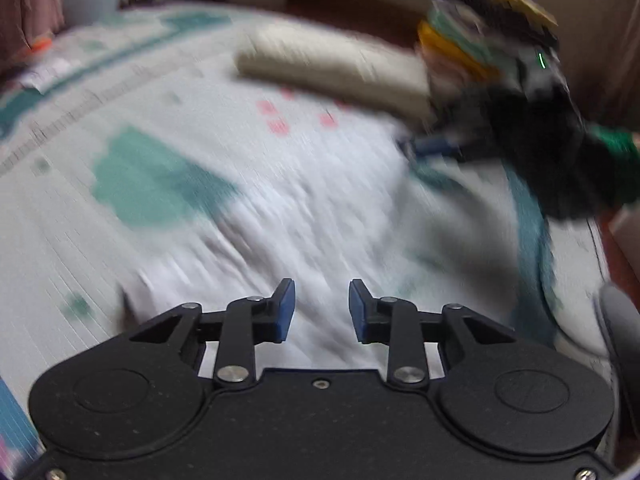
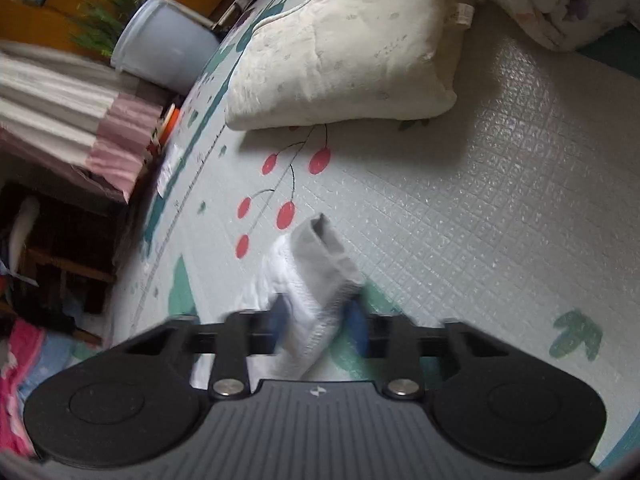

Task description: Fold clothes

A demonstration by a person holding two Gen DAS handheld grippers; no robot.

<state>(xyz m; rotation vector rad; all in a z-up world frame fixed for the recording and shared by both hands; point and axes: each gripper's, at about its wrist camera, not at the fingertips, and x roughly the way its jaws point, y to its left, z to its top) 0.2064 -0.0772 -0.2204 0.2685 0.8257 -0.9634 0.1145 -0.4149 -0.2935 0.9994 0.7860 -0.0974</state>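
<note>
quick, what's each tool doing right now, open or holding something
Left tool: open, holding nothing.
Right tool: closed on a white garment.

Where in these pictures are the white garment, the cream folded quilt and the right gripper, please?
white garment [image 2: 308, 280]: right wrist view, on its raised folded edge.
cream folded quilt [image 2: 340, 52]: right wrist view, on its top face.
right gripper [image 2: 318, 326]: right wrist view, midway between its fingertips.

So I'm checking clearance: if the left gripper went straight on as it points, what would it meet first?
Probably the white garment lying on the patterned mat just ahead of the open left gripper; blur leaves depth uncertain.
</note>
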